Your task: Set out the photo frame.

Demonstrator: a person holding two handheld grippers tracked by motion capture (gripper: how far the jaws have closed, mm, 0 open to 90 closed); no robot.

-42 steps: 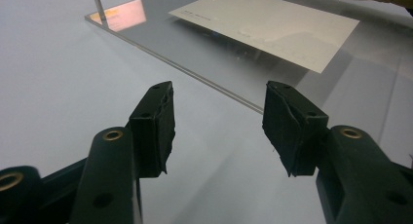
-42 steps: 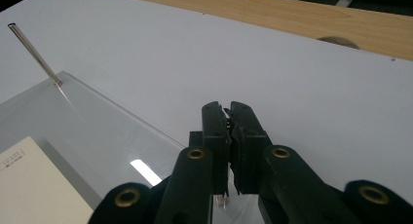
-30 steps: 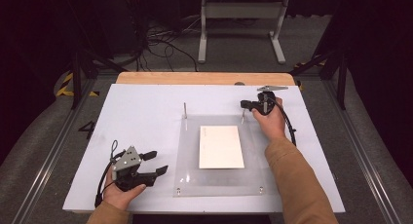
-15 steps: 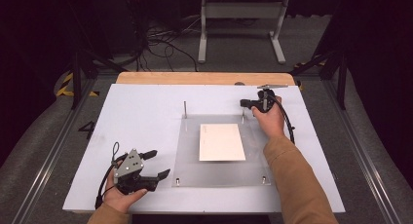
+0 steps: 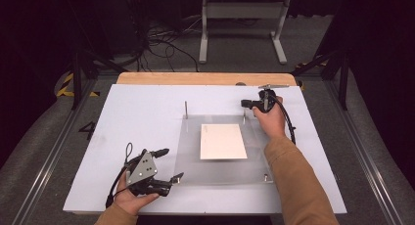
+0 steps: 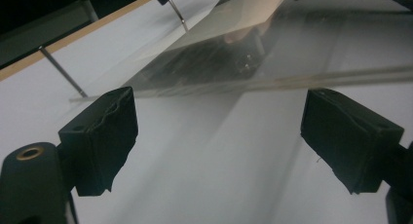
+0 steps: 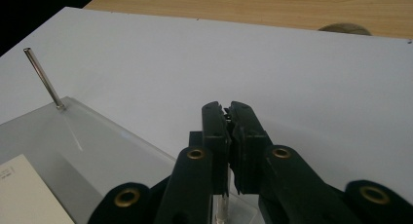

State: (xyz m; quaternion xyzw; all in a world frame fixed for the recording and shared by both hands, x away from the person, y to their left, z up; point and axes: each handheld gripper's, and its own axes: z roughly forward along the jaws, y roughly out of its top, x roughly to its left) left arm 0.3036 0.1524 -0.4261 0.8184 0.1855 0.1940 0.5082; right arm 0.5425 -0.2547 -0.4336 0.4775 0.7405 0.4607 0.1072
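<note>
Black fingers of the left gripper (image 5: 169,164) have just been opening and now stand wide with nothing between them, having edged closer to the clear acrylic plate (image 5: 191,156) on the white worktop (image 5: 137,112) than a second ago. The right gripper (image 5: 246,104) (its hand unmoved) stays clamped on the steel pin (image 5: 244,116) at the plate's far right corner, so a two-handed lift seems next.

A clear acrylic plate (image 5: 220,166) lay flat at the table's centre, thin metal pins (image 5: 186,109) upright at its corners, with a white card (image 5: 222,141) flat on top.
</note>
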